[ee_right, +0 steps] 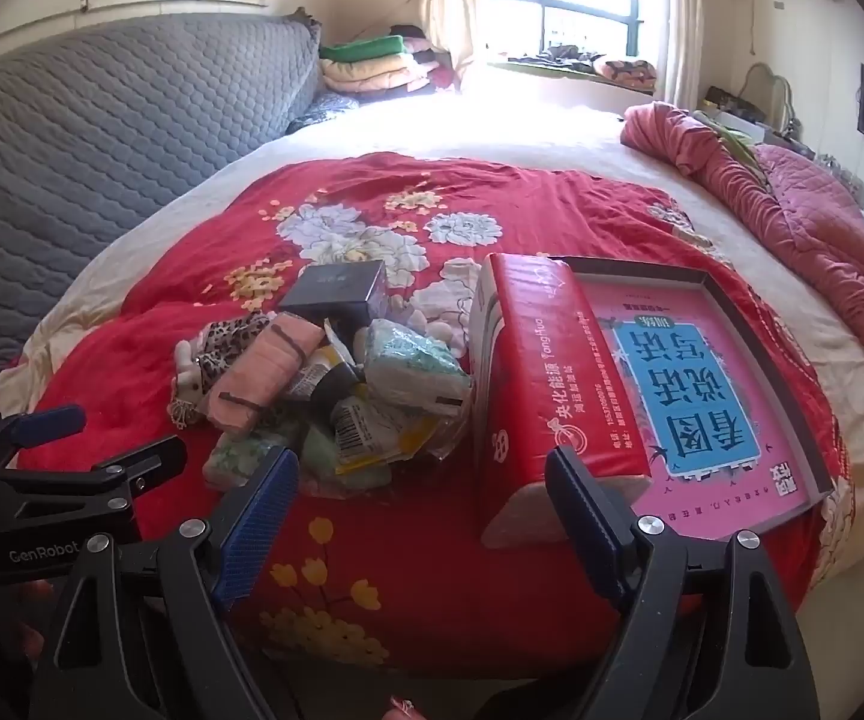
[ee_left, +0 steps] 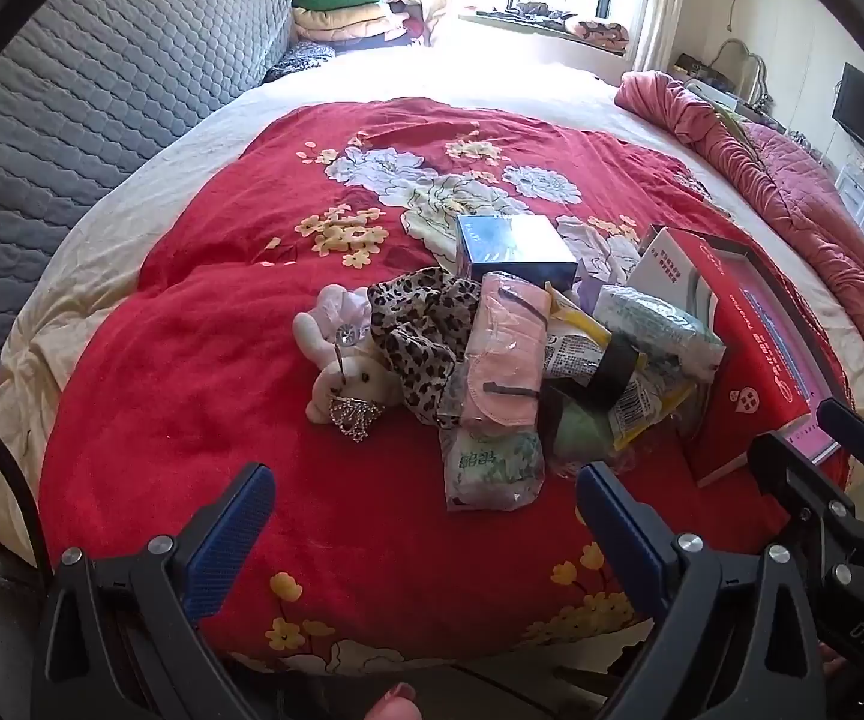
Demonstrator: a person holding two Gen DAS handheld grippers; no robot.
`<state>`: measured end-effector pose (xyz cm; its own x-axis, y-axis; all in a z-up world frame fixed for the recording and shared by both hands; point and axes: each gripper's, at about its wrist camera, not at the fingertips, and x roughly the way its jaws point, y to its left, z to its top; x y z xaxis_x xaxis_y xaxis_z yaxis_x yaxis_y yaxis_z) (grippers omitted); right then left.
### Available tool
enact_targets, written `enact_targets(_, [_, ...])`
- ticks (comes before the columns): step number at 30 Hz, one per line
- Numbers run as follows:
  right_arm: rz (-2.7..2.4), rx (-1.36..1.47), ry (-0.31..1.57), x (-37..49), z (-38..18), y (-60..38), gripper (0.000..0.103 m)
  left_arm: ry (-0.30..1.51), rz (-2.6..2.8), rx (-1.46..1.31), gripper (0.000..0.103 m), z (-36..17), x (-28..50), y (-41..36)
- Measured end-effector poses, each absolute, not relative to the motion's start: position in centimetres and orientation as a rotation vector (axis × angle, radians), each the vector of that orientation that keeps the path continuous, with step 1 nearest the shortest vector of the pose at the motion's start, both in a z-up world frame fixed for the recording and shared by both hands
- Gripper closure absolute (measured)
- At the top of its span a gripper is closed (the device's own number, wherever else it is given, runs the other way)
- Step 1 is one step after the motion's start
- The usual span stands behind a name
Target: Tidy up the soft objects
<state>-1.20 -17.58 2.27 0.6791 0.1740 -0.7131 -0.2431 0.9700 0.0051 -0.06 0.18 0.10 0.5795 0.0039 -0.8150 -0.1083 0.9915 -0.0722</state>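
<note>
A heap of soft things lies on the red floral quilt point(ee_left: 204, 372): a small plush rabbit point(ee_left: 342, 372), a leopard-print cloth point(ee_left: 420, 330), a pink folded cloth point(ee_left: 504, 354), tissue packs point(ee_left: 492, 468) and a yellow wrapper point(ee_left: 630, 384). The same heap shows in the right wrist view, with the pink cloth point(ee_right: 270, 372) and a tissue pack point(ee_right: 414, 366). A red tissue pack point(ee_right: 546, 390) lies beside a pink box lid point(ee_right: 702, 396). My left gripper point(ee_left: 426, 534) is open and empty, just short of the heap. My right gripper point(ee_right: 420, 516) is open and empty, near the red pack's near end.
A dark blue box point(ee_left: 516, 246) sits behind the heap. A grey quilted headboard point(ee_left: 102, 90) runs along the left. A rumpled pink quilt point(ee_left: 792, 180) lies on the right. Folded blankets point(ee_left: 348, 12) are stacked by the window.
</note>
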Motion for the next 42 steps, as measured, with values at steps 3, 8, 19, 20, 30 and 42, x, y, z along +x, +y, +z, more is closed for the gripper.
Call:
enact_targets(3, [0.234, -0.091, 0.786, -1.32, 2.38, -17.57, 0.018, 0.943, 0.069, -0.115, 0.002, 0.16, -0.21, 0.38])
enact_targets(8, [0.235, -0.084, 0.788, -1.28, 2.45, -17.63, 0.018, 0.952, 0.076, -0.102, 0.002, 0.60, -0.17, 0.22])
enact_targets(19, [0.234, -0.090, 0.786, -1.33, 2.61, -17.67, 0.018, 0.952, 0.080, -0.088, 0.002, 0.61, -0.16, -0.08])
enact_targets(20, [0.232, -0.089, 0.787, -1.30, 2.61, -17.70, 0.018, 0.949, 0.079, -0.086, 0.002, 0.68, -0.17, -0.08])
enact_targets(30, [0.231, -0.074, 0.784, -1.35, 2.67, -18.06, 0.018, 0.933, 0.072, -0.075, 0.002, 0.98, -0.26, -0.44])
enact_targets(42, [0.231, -0.075, 0.788, -1.37, 2.66, -18.04, 0.018, 0.934, 0.057, -0.093, 0.002, 0.88, -0.23, -0.51])
